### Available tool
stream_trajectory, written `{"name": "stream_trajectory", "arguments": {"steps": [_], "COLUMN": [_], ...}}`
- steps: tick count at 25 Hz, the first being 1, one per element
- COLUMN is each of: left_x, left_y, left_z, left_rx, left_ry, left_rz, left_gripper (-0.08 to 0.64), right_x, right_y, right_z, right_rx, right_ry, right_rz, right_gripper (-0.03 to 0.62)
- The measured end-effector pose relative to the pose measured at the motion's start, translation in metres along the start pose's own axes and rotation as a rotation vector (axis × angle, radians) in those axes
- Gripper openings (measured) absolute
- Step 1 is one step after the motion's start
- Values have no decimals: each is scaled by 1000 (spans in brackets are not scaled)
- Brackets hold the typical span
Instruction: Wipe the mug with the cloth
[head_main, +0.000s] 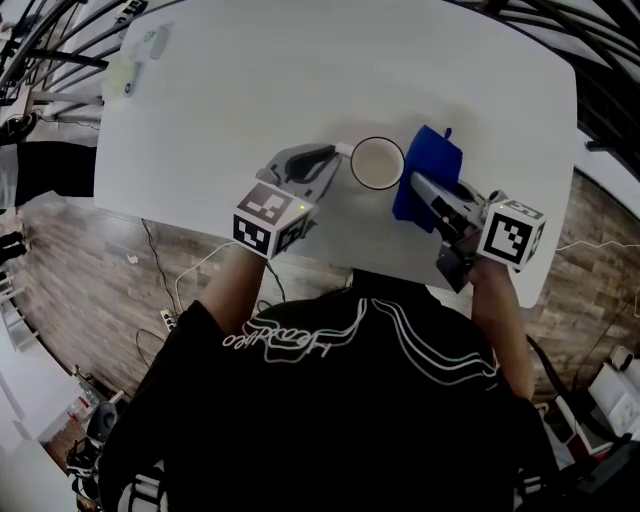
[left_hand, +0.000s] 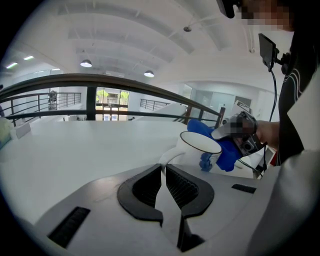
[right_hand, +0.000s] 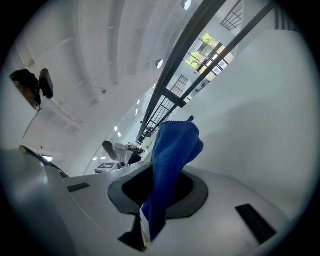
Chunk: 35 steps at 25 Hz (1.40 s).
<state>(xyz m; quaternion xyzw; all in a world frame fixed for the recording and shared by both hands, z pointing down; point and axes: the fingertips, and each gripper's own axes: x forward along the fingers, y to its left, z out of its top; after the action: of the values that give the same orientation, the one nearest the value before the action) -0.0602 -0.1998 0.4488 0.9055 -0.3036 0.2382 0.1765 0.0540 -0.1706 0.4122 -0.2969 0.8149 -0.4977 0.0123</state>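
Mug (head_main: 377, 163) stands upright on my white table (head_main: 250, 80), toward the near edge. My left gripper (head_main: 333, 153) is pinched shut on its handle (head_main: 344, 149). My right gripper (head_main: 420, 185) clamps the blue cloth (head_main: 435, 158), which lies against the mug's right side.

In right gripper view cloth (right_hand: 172, 165) hides mug (head_main: 377, 163); far-left objs (head_main: 130, 65) too small to ID.

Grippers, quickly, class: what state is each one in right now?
Left gripper: closed on the mug, by its handle.
Right gripper: closed on the blue cloth.
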Motion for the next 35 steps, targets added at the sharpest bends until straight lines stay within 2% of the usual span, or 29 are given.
{"name": "stream_trajectory", "arguments": {"steps": [6, 12, 18, 26, 30, 35], "left_x": [0, -1, -3, -11, -13, -17], "left_y": [-5, -7, -8, -11, -16, -39], "left_z": [-2, -1, -2, -8, -11, -17], "left_rx": [2, -8, -15, -22, -17, -4], "left_ry": [-4, -5, -7, -3, 8, 18], "left_rz": [-9, -10, -5, 5, 2, -9], "left_gripper": [35, 35, 35, 35, 35, 37], "right_x": [4, 9, 13, 3, -4, -26], "right_y": [-13, -29, -35, -25, -11, 0], "right_z": [-5, -9, -8, -10, -6, -16], "right_rx": [17, 30, 37, 14, 32, 50], "right_ry": [31, 71, 93, 48, -17, -70], "right_rz": [-29, -99, -111, -124, -72, -56], "right_gripper": [54, 54, 54, 54, 54, 54]}}
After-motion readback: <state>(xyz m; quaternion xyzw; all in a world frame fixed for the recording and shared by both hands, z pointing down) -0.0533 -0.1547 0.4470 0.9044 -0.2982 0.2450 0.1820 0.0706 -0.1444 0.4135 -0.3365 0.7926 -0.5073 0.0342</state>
